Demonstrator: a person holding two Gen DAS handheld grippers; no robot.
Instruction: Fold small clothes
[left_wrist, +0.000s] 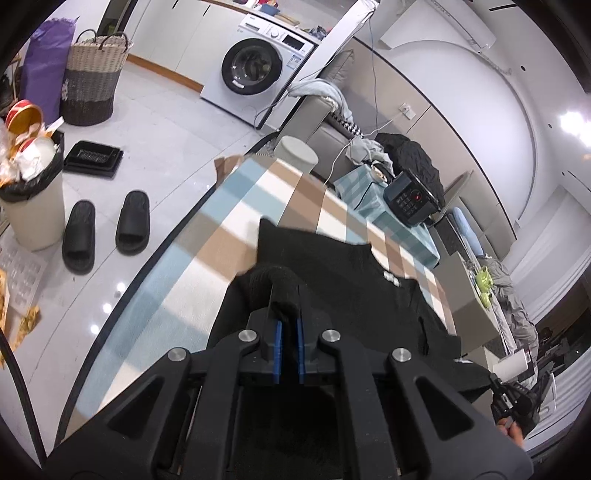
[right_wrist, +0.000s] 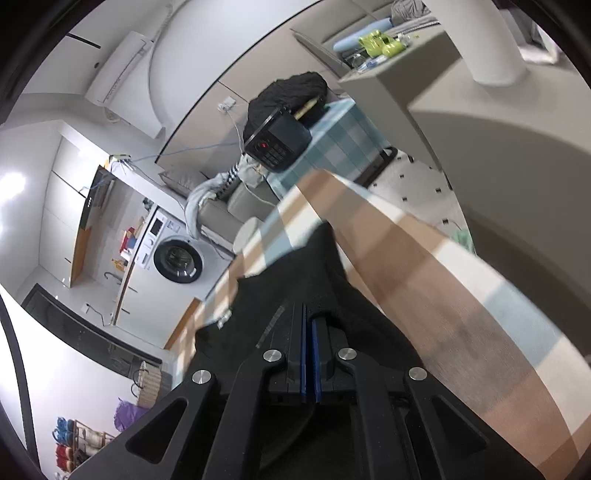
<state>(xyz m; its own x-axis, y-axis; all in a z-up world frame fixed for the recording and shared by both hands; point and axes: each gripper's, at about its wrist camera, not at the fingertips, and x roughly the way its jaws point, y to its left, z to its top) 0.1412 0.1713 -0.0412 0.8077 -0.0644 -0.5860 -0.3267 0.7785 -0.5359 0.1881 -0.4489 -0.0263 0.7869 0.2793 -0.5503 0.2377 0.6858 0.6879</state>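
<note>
A small black knit garment (left_wrist: 332, 266) lies on the checked tablecloth (left_wrist: 207, 236), with a white label near its neck. My left gripper (left_wrist: 290, 314) is shut on a bunched black fold of it, lifted a little off the table. In the right wrist view the same black garment (right_wrist: 295, 273) stretches away from my right gripper (right_wrist: 309, 314), whose blue pads are shut on its near edge. The other gripper and a hand show at the lower right edge of the left wrist view.
The table's left edge (left_wrist: 155, 254) drops to a tiled floor with black slippers (left_wrist: 107, 229), a full bin (left_wrist: 29, 199) and a woven basket (left_wrist: 94, 77). A washing machine (left_wrist: 255, 62) stands behind. A black device (left_wrist: 410, 199) sits on a second checked cloth beyond the table.
</note>
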